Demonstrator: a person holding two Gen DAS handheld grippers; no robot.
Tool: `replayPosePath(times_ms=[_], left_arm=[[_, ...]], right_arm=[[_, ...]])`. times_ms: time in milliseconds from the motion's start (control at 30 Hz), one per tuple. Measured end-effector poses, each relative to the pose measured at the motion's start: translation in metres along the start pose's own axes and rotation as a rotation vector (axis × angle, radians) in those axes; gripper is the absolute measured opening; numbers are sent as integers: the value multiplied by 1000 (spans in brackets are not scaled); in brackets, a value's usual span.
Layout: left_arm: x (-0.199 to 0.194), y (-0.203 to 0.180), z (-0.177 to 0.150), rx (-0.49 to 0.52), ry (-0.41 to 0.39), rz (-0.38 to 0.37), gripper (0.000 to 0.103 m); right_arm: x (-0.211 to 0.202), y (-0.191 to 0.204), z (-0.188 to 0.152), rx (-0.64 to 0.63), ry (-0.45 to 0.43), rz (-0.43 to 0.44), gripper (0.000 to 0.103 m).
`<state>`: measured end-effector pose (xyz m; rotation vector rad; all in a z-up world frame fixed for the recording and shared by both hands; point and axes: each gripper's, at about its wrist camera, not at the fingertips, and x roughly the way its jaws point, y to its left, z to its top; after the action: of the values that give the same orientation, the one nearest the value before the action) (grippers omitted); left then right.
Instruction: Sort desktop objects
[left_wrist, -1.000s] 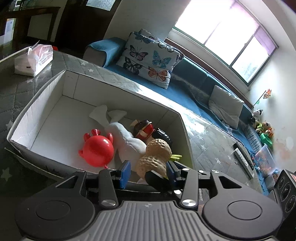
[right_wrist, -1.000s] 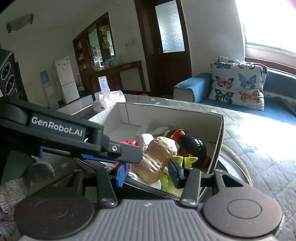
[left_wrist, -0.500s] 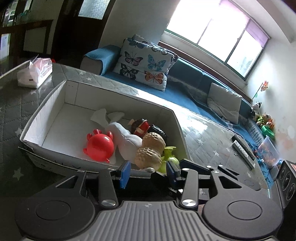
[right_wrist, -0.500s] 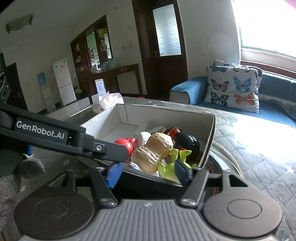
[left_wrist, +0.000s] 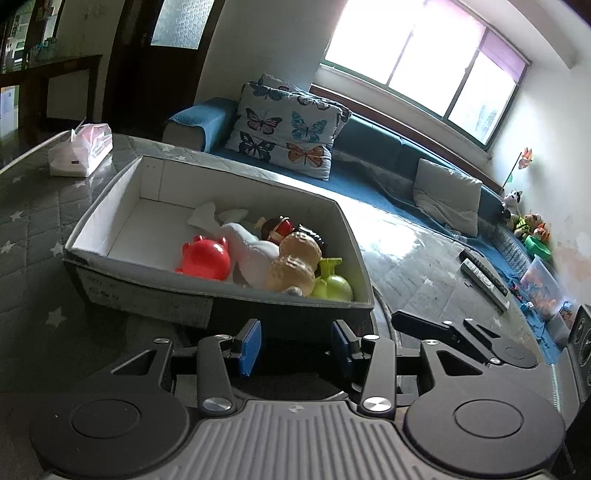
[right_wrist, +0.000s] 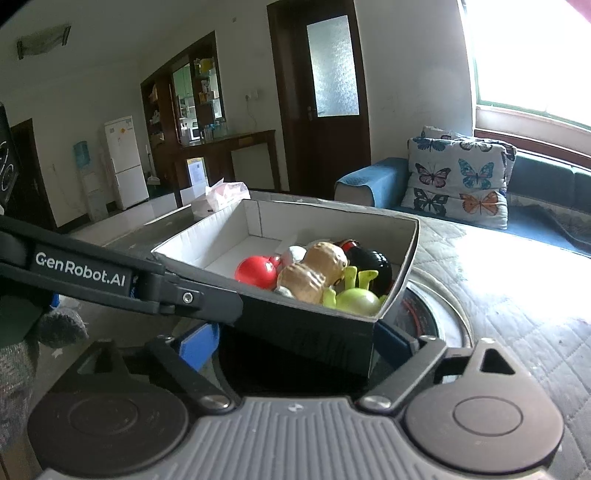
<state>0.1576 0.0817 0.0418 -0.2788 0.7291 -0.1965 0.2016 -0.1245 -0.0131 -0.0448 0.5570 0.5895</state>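
Note:
An open box (left_wrist: 147, 291) with white inside walls stands on the quilted table; it also shows in the right wrist view (right_wrist: 303, 332). In it lie a tan peanut toy (left_wrist: 293, 264) (right_wrist: 314, 269), a red crab toy (left_wrist: 205, 258) (right_wrist: 256, 271), a white plush (left_wrist: 251, 251), a green toy (left_wrist: 330, 282) (right_wrist: 356, 299) and a black-and-red figure (left_wrist: 280, 229) (right_wrist: 369, 258). My left gripper (left_wrist: 295, 345) is open and empty, in front of the box's near wall. My right gripper (right_wrist: 295, 341) is open wide and empty, at the box's near corner. The left gripper's arm (right_wrist: 110, 280) crosses the right wrist view.
A pink tissue pack (left_wrist: 81, 153) sits at the table's far left. Two remote controls (left_wrist: 484, 277) lie at the right. A round ring (right_wrist: 443, 321) lies under the box's right end. A blue sofa with a butterfly cushion (left_wrist: 288, 129) runs behind the table.
The peanut toy has left my grippers and now lies in the box. Both grippers have pulled back from the box, and the right one has opened wider.

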Motion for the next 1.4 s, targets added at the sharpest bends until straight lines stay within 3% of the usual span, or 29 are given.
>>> replayPosePath(times_ms=[100,400,633,1400], left_arm=[[-7,-1,-8,8,-15,8,45],[-22,-4,-33,37,-31,70,45],[-28,-15,-48,92,-37,194,46],[-32,-18,-70,91,-8,281,45]], right_arm=[[-6,3,-4,-7,-7,-16,103],[-24,4,-21,20,-23,-75,103],[-33,6,-30,24,-11,-115,103],[-50,3,-52,88,15,-141,103]])
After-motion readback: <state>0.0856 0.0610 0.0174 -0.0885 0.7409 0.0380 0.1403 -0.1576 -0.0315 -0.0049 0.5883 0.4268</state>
